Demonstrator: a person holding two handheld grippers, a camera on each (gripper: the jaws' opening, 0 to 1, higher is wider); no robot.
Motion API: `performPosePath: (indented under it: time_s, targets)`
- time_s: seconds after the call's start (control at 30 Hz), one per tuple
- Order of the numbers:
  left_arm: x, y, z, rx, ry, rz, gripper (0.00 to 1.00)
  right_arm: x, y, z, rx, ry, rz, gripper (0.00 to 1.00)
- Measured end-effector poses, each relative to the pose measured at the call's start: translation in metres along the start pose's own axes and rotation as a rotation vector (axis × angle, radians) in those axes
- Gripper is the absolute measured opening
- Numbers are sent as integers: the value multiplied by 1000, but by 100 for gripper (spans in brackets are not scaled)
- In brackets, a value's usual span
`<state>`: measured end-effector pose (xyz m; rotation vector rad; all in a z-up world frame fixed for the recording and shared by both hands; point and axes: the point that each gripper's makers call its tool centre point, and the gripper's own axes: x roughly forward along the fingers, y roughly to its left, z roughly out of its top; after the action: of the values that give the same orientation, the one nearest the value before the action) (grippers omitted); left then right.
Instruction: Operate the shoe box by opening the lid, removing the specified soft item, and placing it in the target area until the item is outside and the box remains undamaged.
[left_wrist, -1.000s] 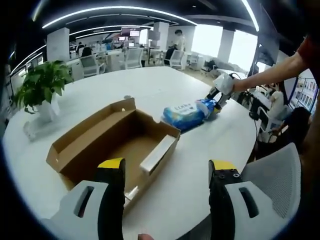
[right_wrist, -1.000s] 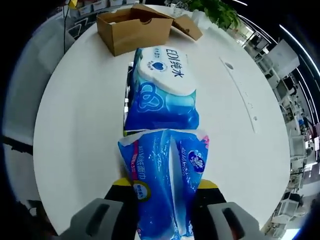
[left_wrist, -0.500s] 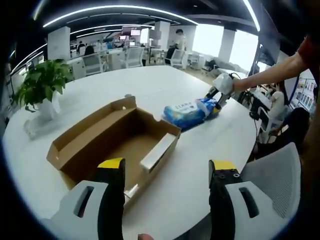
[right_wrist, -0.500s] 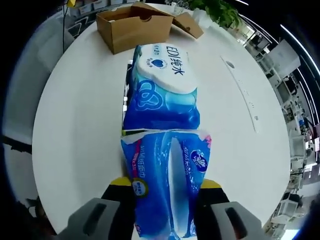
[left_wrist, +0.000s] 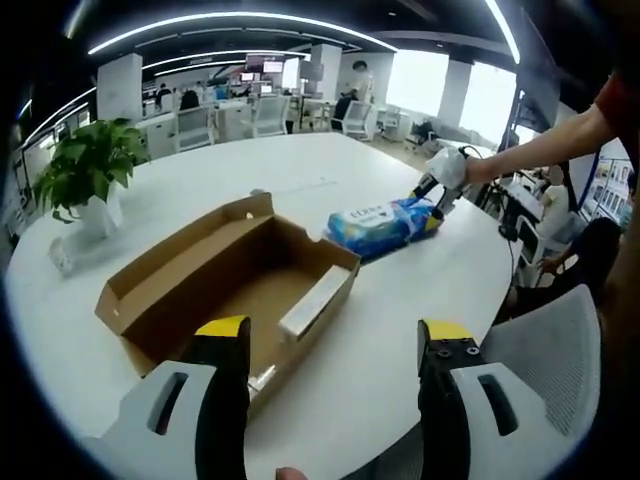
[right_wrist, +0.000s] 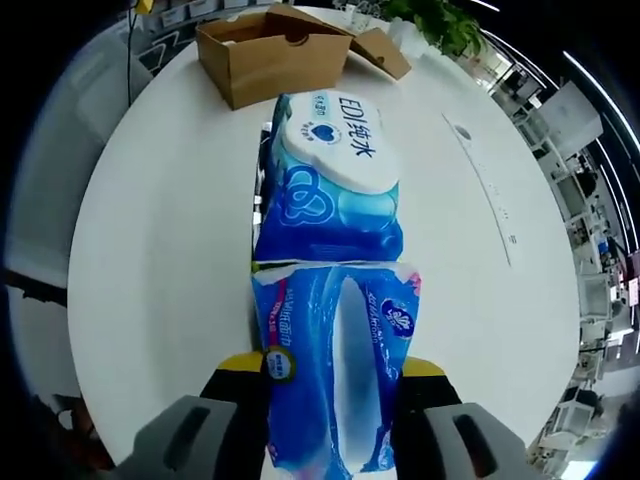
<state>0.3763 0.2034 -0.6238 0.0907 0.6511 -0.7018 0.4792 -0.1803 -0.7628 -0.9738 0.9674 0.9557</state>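
An open brown shoe box (left_wrist: 235, 285) lies on the round white table (left_wrist: 440, 290), its lid folded back and its inside bare. Beyond it lies a blue wipes pack (left_wrist: 365, 228) with a blue tissue pack (left_wrist: 415, 212) against its far end. My right gripper (left_wrist: 432, 200) reaches in there, held by a person's arm (left_wrist: 540, 150). In the right gripper view the tissue pack (right_wrist: 335, 330) is creased between the jaws of my right gripper (right_wrist: 332, 372), with the wipes pack (right_wrist: 330, 175) and the box (right_wrist: 270, 45) ahead. My left gripper (left_wrist: 335, 340) hangs open over the box's near end.
A potted plant (left_wrist: 85, 165) stands on the table's far left and shows as the plant (right_wrist: 430, 20) behind the box. A grey office chair (left_wrist: 545, 340) sits off the table's right edge. Desks and chairs fill the room behind.
The right gripper view has shifted slightly, and the tissue pack looks a little flatter between the jaws. The left gripper view is almost unchanged.
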Motion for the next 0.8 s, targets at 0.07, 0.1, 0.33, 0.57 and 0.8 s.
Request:
performPosePath:
  time_s: [0.07, 0.1, 0.33, 0.57, 0.8]
  targets:
    - [0, 1, 0, -1, -2, 0, 67, -2, -1, 1, -4, 0, -9, 46]
    - [-1, 0, 0, -1, -4, 0, 67, -4, -3, 2, -6, -1, -16, 46]
    - [-6, 0, 2, -1, -23, 2, 67, -16, -10, 7, -9, -9, -38, 46]
    - [-12, 3, 7, -9, -52, 11, 67, -30, -9, 14, 12, -27, -53, 47]
    - [-14, 4, 12, -19, -84, 9, 67, -44, -5, 24, 94, -62, -76, 47]
